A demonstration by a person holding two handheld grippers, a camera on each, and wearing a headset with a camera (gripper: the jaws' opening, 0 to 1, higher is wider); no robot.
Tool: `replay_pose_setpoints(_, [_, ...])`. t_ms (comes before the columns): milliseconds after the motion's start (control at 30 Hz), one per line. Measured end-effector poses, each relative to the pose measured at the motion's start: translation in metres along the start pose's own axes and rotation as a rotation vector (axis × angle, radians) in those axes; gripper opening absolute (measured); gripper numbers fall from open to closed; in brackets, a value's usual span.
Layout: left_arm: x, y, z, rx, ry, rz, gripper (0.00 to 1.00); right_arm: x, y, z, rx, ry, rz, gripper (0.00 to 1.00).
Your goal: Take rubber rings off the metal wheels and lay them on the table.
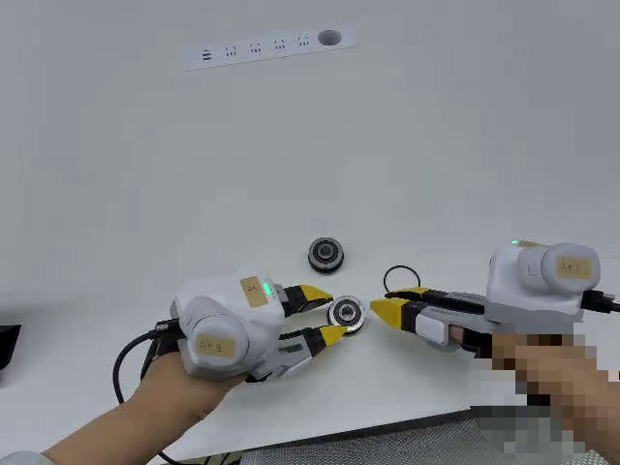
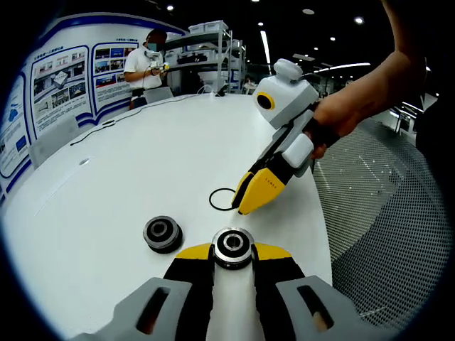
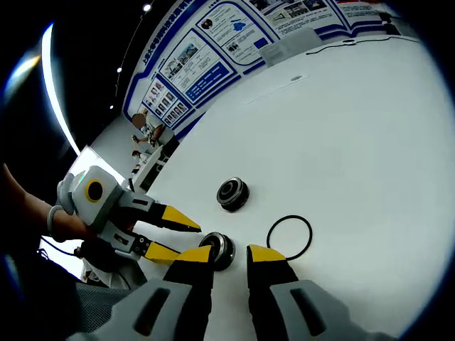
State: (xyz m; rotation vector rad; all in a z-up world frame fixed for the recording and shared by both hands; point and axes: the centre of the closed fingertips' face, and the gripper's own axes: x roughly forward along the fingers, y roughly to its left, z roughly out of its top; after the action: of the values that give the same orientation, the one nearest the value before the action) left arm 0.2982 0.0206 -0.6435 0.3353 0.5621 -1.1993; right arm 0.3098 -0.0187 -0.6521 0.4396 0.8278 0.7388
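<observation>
— Now, about the left gripper (image 1: 335, 312)?
— Pinching the shiny wheel (image 1: 346, 313) between its two yellow tips, with one tip touching each side. Easy to see low in the middle of the left gripper view.
— And the right gripper (image 3: 229, 256)?
— Spread a little, with a small gap between the yellow tips. Not pinching anything. Pointing at the shiny wheel from the other side, close but not touching it.
— Any rubber ring (image 1: 401, 279) off a wheel?
— Yes, one thin black loop. Lying flat on the white table (image 1: 291, 145), near the shiny wheel and just beside the right gripper's tips. Hard to tell whether touching those tips or not.
— Another wheel somewhere?
— Yes, a dark wheel (image 1: 326, 254). Lying on the table by itself, farther back than both grippers. Apart from the loop and apart from the shiny wheel. Darker round its edge than the shiny one.
— Anything else on the table?
— A long white power strip (image 1: 271, 45) at the far side, well apart from the wheels.
— And people?
— A left hand (image 1: 184, 387) wrapped round the left gripper and a right hand (image 2: 341, 117) wrapped round the right gripper. Also a person (image 2: 146, 64) standing far off past the table, up in the left gripper view
</observation>
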Motion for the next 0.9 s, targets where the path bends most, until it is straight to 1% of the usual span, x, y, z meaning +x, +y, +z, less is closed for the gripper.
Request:
replay_pose_setpoints(267, [0.007, 0.0, 0.001, 0.016, 0.012, -0.01, 0.17, 0.003, 0.003, -0.003, 0.01, 0.007, 0.014, 0.2])
replay_pose_setpoints(433, [0.009, -0.001, -0.002, 0.027, 0.03, -0.016, 0.17, 0.004, 0.005, -0.002, 0.019, 0.006, 0.023, 0.2])
replay_pose_setpoints(567, [0.01, -0.001, -0.004, 0.034, 0.042, -0.019, 0.15, 0.006, 0.006, -0.001, 0.034, 0.002, 0.035, 0.2])
replay_pose_setpoints(667, [0.011, -0.001, -0.004, 0.036, 0.042, -0.023, 0.14, 0.009, 0.007, -0.002, 0.044, 0.004, 0.044, 0.2])
replay_pose_setpoints(900, [0.011, 0.0, -0.003, 0.038, 0.039, -0.023, 0.14, 0.016, 0.007, -0.004, 0.093, 0.015, 0.068, 0.21])
